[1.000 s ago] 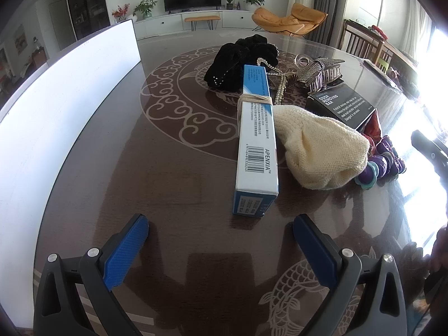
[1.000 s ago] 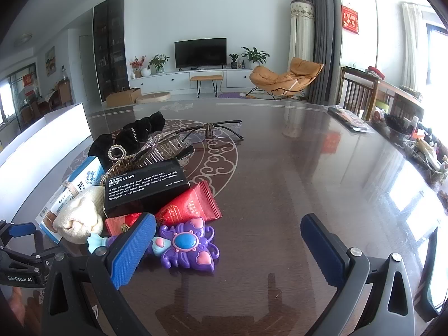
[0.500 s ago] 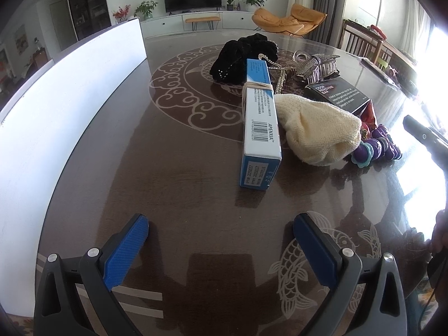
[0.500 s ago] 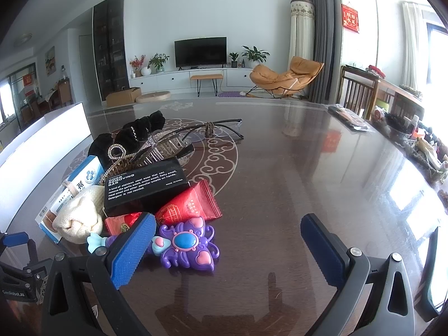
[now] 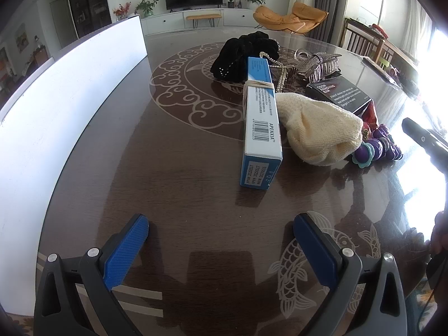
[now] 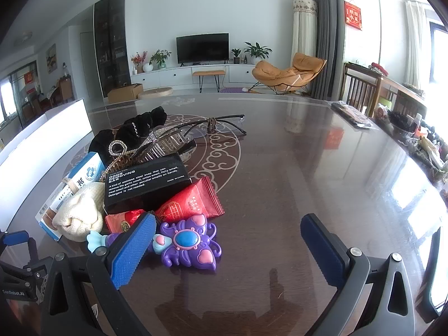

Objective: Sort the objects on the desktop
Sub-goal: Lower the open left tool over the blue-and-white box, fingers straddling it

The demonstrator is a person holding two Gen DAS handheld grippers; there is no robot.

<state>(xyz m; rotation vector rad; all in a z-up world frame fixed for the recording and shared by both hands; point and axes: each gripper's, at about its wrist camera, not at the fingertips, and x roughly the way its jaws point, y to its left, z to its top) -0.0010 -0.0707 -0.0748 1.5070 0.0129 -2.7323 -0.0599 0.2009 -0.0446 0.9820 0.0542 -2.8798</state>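
Observation:
A pile of objects lies on the dark table. In the left wrist view: a long blue and white box, a cream knitted pouch, a black scrunchie, a black soap box and a purple toy. My left gripper is open and empty, short of the box's near end. In the right wrist view, my right gripper is open and empty; the purple butterfly toy lies just inside its left finger. Red sachets and the black soap box lie behind.
A white board stands along the table's left edge. Hair clips and thin glasses lie at the pile's far side. The table stretches bare to the right, with clutter at its far right edge.
The left gripper has drawn back from the blue and white box, which now looks farther away. The right gripper has barely moved.

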